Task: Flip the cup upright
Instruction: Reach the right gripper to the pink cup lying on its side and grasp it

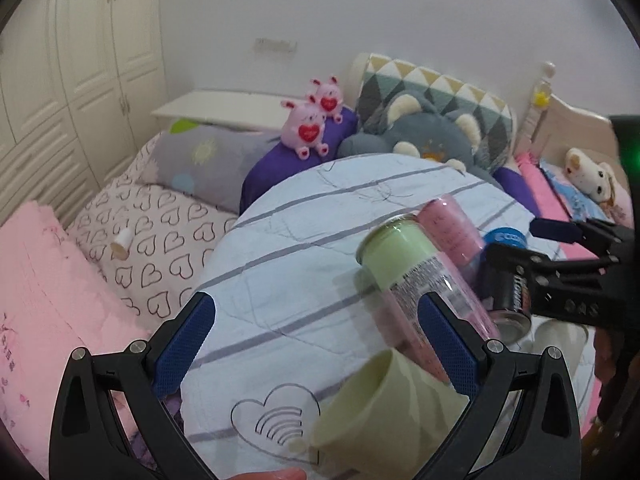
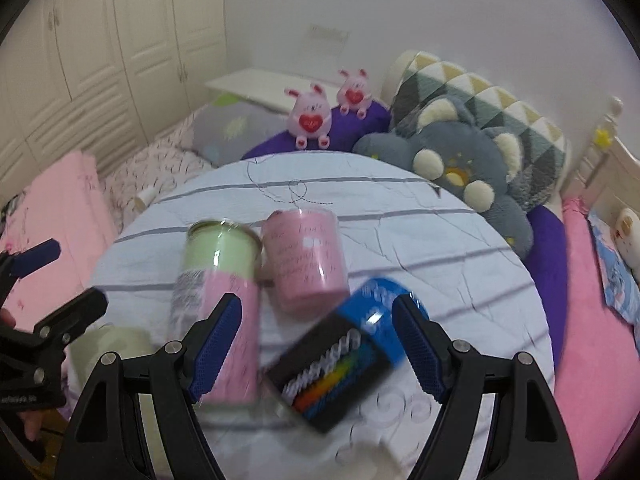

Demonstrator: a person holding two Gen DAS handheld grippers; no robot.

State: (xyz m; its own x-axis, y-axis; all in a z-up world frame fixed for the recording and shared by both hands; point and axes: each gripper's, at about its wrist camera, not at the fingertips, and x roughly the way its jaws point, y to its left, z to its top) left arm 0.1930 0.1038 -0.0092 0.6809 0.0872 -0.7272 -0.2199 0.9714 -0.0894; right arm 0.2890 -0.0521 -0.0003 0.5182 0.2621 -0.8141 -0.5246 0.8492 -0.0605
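Bed with heart-print sheet fills the background, pink blanket at left, white wardrobe behind. Round tabletop covered in pale blue striped cloth sits in front of the bed. Grey bear cushion and triangle-pattern pillow behind the tabletop's far edge, two pink plush bunnies on a purple cushion beside them.

On the tabletop: tall green-and-pink can lying on its side, clear wrap on it. Pink cup with script print just right of it in the right wrist view, also lying over, touching or nearly touching the can. Blue-and-black can lying on its side nearest the right tool, rainbow print on the black part.

Task cup: pale green cup, tipped on its side, mouth facing the left camera, lying at the tabletop's near edge between the left tool's fingers, closer to the right finger; contact cannot be confirmed. In the right wrist view it shows as a pale blurred shape at left, below the other tool.

Left tool: jaws spread wide, nothing clamped. A fingertip of the person shows at the bottom edge.
Right tool: jaws spread wide, empty, hovering over the blue-and-black can and the tall can's base. Right wrist view is motion-blurred.
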